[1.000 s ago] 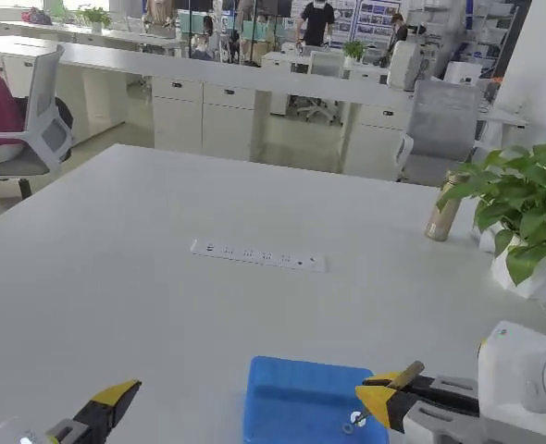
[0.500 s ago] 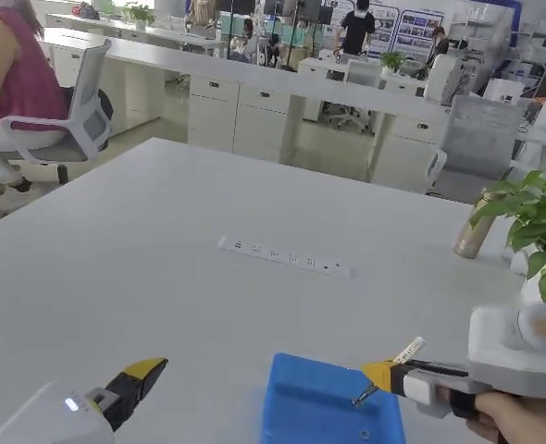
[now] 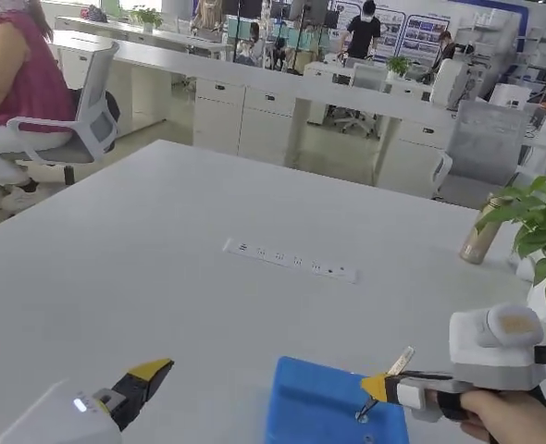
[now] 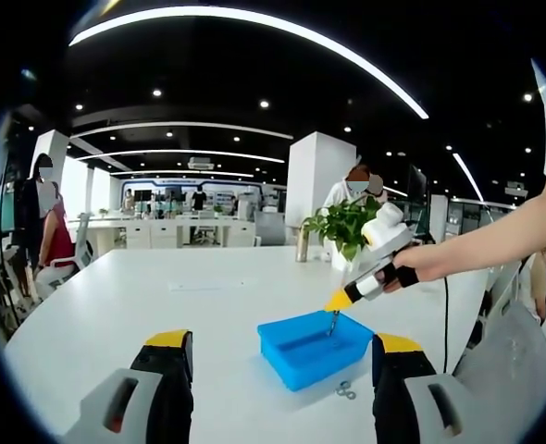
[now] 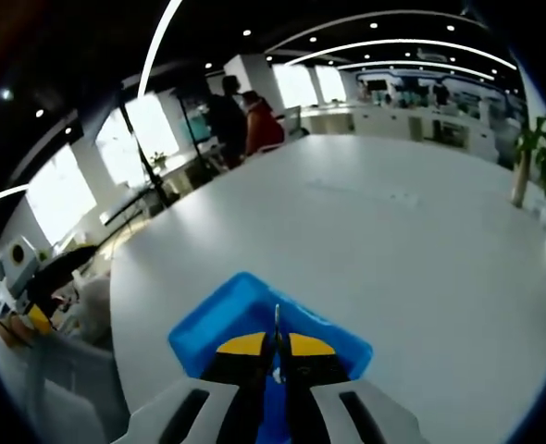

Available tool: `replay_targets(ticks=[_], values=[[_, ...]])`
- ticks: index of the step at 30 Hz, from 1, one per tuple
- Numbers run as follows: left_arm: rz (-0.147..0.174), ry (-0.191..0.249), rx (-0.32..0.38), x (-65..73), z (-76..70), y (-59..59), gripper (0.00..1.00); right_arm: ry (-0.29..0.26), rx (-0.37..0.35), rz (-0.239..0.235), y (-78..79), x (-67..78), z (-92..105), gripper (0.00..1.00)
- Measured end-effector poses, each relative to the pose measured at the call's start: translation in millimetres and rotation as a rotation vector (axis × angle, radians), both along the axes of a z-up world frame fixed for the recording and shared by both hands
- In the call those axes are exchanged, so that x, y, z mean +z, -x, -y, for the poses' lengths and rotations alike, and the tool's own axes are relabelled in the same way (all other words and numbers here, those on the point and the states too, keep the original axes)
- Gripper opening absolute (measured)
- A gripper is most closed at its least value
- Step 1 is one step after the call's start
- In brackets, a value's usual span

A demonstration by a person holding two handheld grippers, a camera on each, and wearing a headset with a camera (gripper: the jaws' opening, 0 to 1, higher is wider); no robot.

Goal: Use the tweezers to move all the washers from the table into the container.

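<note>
Left tongs (image 4: 284, 344): black jaws with yellow tips, spread wide, nothing between them, low over the smooth white desk (image 4: 116, 305). Two small metal ring washers (image 4: 345, 391) lie flat on the desk, just beside the container (image 4: 296, 356) on the side facing the left tongs. The container is a shallow blue rectangular plastic tray with rounded corners. Right tongs (image 4: 340, 300), gripped by a hand (image 4: 398, 275), are pressed together on thin metal tweezers (image 4: 331, 322). The tweezers point down into the container; whether the tips pinch a washer is too small to tell. Farther back on the desk lies a flat white power strip (image 3: 290, 260). Beyond it stand a tan cylindrical bottle (image 3: 479, 242) and a leafy green plant (image 3: 543, 217).
</note>
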State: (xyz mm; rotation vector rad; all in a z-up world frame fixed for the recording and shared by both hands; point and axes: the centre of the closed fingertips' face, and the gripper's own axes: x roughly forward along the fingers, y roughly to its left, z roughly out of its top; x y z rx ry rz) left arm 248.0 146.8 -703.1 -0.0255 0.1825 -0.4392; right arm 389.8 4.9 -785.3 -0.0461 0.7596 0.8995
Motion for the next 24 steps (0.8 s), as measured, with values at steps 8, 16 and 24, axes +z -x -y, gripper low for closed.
replay_targets(ticks=[8, 16, 24], values=[[-0.004, 0.007, 0.002, -0.3, 0.1, 0.0, 0.81, 0.031, 0.019, -0.007, 3.0, -6.6, -4.0, 0.03], [0.004, 0.021, 0.003, 2.5, -0.4, 0.3, 0.81, 0.067, 0.029, -0.021, 1.9, -18.2, -2.3, 0.03], [0.004, 0.020, 0.002, 2.2, -0.8, 0.4, 0.81, 0.096, 0.048, -0.021, 4.3, -29.1, -6.0, 0.03]])
